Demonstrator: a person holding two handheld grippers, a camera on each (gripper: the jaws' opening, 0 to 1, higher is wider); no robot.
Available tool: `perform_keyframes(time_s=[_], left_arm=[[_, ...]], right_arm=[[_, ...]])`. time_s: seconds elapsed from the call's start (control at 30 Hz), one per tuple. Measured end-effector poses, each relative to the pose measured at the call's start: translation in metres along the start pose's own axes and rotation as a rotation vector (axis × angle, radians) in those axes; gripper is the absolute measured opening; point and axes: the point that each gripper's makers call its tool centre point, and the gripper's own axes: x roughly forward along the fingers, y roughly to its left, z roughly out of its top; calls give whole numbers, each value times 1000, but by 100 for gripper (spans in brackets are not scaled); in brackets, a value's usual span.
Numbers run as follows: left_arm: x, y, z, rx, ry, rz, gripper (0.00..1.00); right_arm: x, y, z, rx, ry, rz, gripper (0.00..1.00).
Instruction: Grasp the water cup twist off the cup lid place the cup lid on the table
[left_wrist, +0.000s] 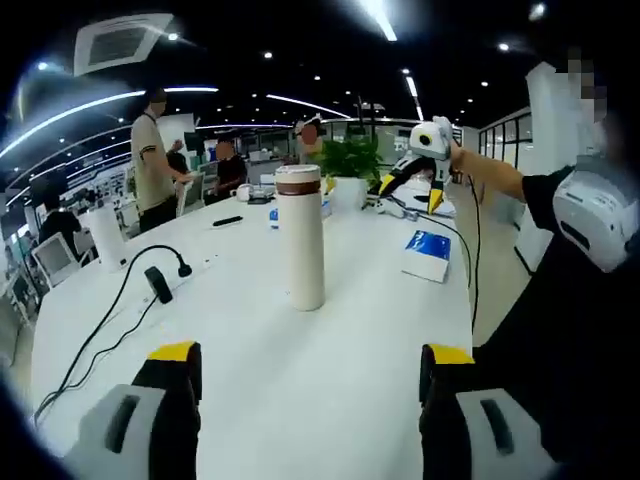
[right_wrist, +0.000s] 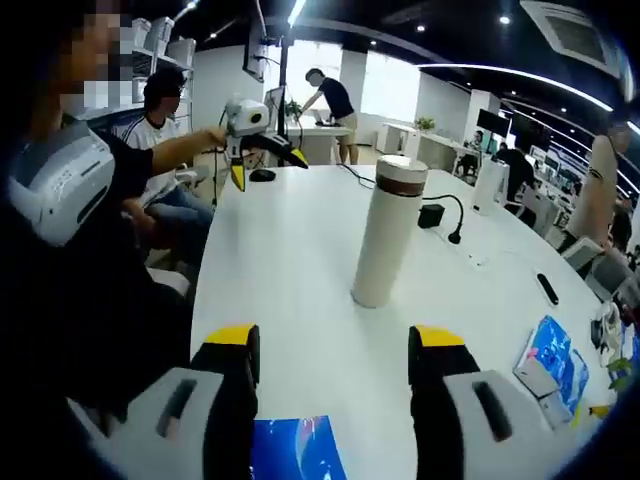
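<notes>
Both claws (left_wrist: 310, 365) (right_wrist: 333, 350) agape, short of upright lidded water cup (left_wrist: 302, 240) on table (left_wrist: 330, 380)

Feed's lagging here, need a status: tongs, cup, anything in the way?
Left tongs open, short of the water cup. Right tongs open, also short. Cup upright on the table, lid on. Nothing between tongs and cup.

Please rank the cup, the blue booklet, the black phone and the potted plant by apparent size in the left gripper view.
1. Cup, clearly largest, though it stands nearest the camera.
2. Plant and booklet: look about alike, and the plant sits farther back, so I won't rank them.
3. Phone, smallest.
</notes>
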Motion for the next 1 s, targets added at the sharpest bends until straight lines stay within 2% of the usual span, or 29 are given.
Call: perform_keyframes(time_s=[0.7,1.0], left_arm=[[6,-2,-14,0,26,-9,90],[3,-3,-11,-6,15,-7,90]], right_arm=[[6,5,-4,-11,15,19,62],[5,5,-3,-13,10,15,62]])
